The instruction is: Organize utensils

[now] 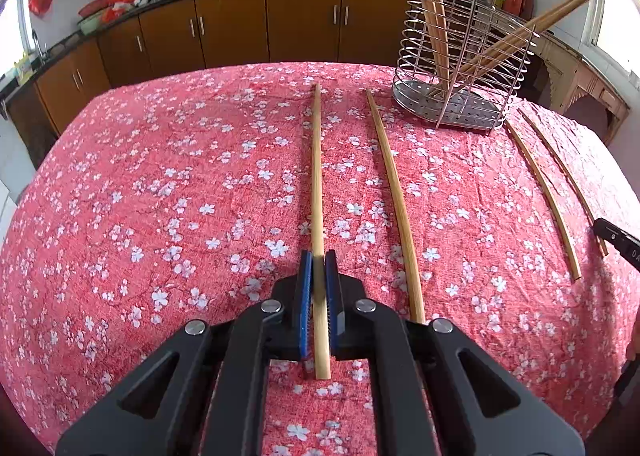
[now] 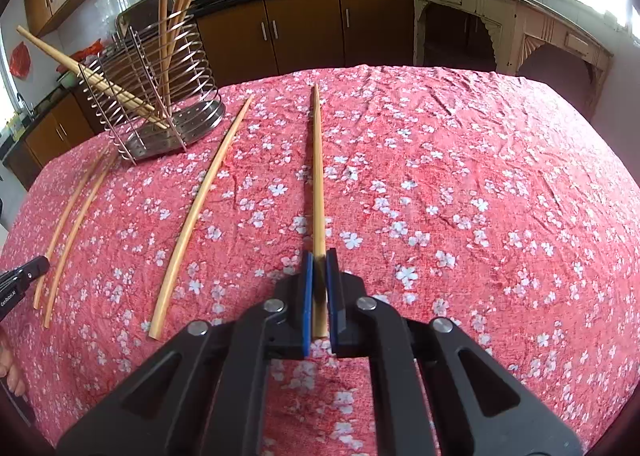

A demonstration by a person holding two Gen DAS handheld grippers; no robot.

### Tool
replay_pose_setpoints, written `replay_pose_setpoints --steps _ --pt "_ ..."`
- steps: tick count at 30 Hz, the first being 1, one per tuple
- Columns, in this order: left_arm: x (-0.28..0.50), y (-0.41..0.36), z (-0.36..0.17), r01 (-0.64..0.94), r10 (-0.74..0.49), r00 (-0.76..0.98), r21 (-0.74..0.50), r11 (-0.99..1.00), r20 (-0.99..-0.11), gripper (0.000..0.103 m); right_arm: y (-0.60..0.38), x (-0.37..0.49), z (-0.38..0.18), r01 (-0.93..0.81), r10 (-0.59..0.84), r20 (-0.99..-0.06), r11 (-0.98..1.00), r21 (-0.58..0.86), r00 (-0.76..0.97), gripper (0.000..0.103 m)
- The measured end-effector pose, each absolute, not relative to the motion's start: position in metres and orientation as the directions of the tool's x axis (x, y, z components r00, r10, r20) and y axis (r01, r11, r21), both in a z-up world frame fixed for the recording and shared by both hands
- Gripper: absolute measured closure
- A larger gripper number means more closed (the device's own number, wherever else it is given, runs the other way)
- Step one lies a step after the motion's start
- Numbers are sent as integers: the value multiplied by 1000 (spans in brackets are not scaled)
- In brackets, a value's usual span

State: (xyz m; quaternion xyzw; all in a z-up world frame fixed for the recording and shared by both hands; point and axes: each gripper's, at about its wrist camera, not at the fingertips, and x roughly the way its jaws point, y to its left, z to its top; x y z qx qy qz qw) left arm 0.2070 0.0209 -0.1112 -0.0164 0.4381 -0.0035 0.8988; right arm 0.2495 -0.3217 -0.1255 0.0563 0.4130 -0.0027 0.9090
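My left gripper is shut on a wooden chopstick that points away along the red floral tablecloth. A second loose chopstick lies just right of it. My right gripper is shut on another chopstick, also pointing away. One loose chopstick lies to its left, and two more lie further left. A wire utensil holder with several chopsticks in it stands at the far right in the left wrist view and at the far left in the right wrist view.
The table is covered by a red flowered cloth. The other gripper's tip shows at the right edge and at the left edge. Brown kitchen cabinets and a pale side table stand beyond the table.
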Motion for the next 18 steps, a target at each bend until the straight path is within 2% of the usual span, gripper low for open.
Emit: replay_pose_setpoints --steps 6,18 --pt "200 34 -86 -2 -68 668 -92 996 -742 97 -335 235 -87 49 37 -653 992 113 757 96" --pt "185 46 -17 26 -143 815 -212 977 -562 97 -354 214 -16 35 51 -433 982 188 900 95"
